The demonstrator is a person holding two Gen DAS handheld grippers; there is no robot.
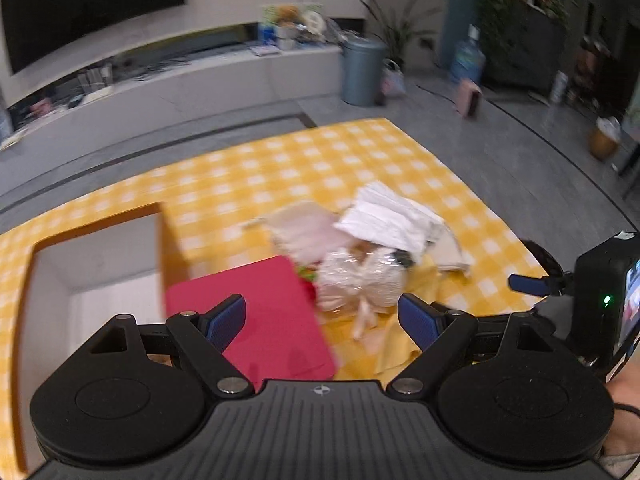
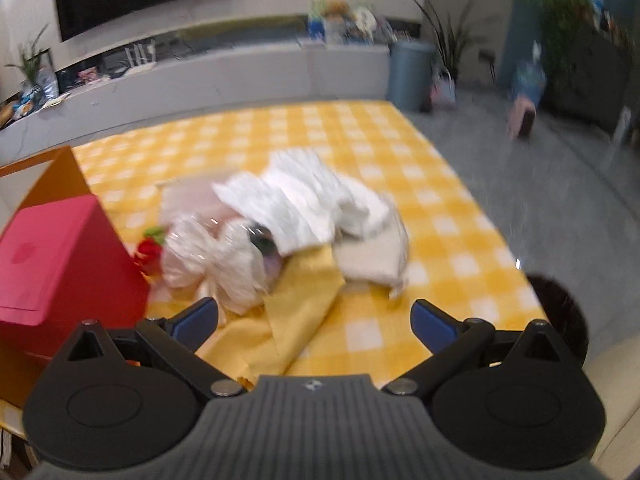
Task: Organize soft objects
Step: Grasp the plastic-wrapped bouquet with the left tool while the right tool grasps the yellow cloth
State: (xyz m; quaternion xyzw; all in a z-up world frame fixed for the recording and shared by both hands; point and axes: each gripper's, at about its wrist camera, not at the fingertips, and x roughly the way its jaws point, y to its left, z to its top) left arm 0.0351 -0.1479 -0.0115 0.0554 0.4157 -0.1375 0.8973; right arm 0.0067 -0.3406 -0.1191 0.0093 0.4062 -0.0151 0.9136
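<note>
Yellow-and-white checked cloth [image 1: 304, 168] covers the table in front of you, and the soft things sit heaped near its middle. On top lies a white ribbed towel [image 2: 304, 196], draped over a beige folded cloth [image 2: 372, 260] to its right and a pale pink piece [image 1: 308, 228] to its left. Just in front sits a bundle wrapped in clear crinkly plastic [image 2: 212, 256], with a small red and green item [image 2: 150, 248] touching its left side; blur hides what that item is. A plain yellow cloth [image 2: 300, 312] spreads from under the heap toward you.

Your left gripper [image 1: 322, 320] hovers above the near edge of the heap, its blue-padded jaws spread wide and holding nothing. Your right gripper [image 2: 314, 320] hangs over the yellow cloth, equally wide and empty. To the left stands a red box [image 2: 52, 264], and beyond it an orange-rimmed open box with a white interior [image 1: 100, 264].
</note>
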